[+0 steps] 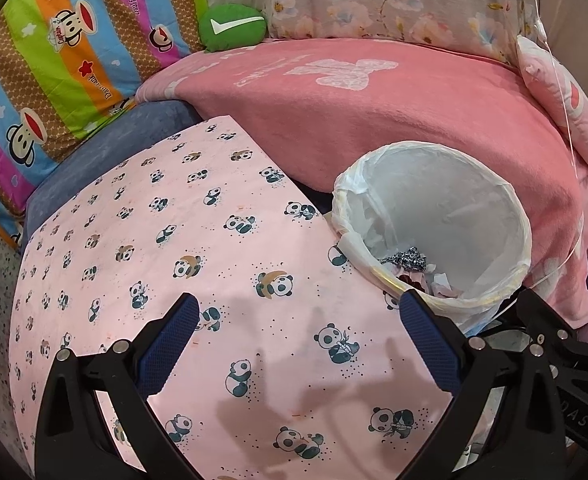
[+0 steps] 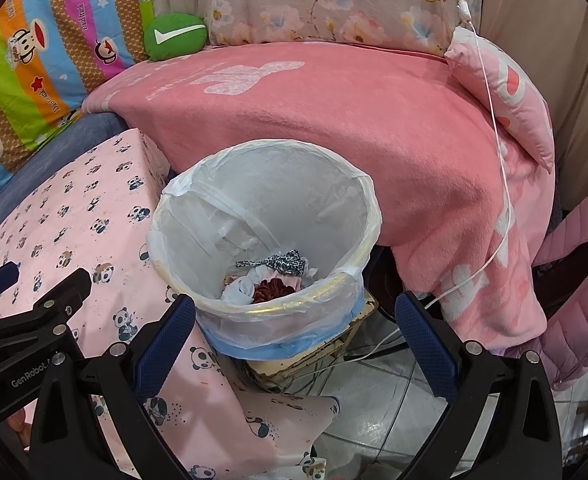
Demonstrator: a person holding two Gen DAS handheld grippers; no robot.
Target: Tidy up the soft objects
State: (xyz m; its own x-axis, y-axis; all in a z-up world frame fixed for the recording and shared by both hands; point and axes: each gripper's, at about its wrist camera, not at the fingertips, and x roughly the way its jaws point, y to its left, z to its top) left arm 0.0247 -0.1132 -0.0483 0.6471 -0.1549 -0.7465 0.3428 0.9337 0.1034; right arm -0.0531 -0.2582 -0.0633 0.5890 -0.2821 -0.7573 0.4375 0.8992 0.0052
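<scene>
A round bin lined with a white plastic bag point(image 2: 357, 200) point(image 1: 493, 184) stands beside the table with the pink panda cloth point(image 1: 222, 240) point(image 2: 74, 216). At its bottom lie several soft items: a dark patterned scrunchie point(image 2: 288, 262) point(image 1: 407, 258), a dark red one point(image 2: 270, 290) and pale fabric point(image 2: 238, 292). My right gripper point(image 2: 295, 318) is open just in front of the bin's near rim, nothing between its fingers. My left gripper point(image 1: 295, 318) is open above the panda cloth, its right finger point(image 1: 429, 340) by the bin's rim. The left gripper's body point(image 2: 34, 328) shows at the right wrist view's left edge.
A pink blanket point(image 2: 333, 120) covers the bed behind the bin, with a green checkmark cushion point(image 2: 174, 36), a striped monkey-print quilt point(image 1: 54, 60) and a floral pillow point(image 2: 313, 4). A pink pillow point(image 2: 505, 96) and a white cable point(image 2: 497, 152) hang right. Tiled floor point(image 2: 373, 412) lies below.
</scene>
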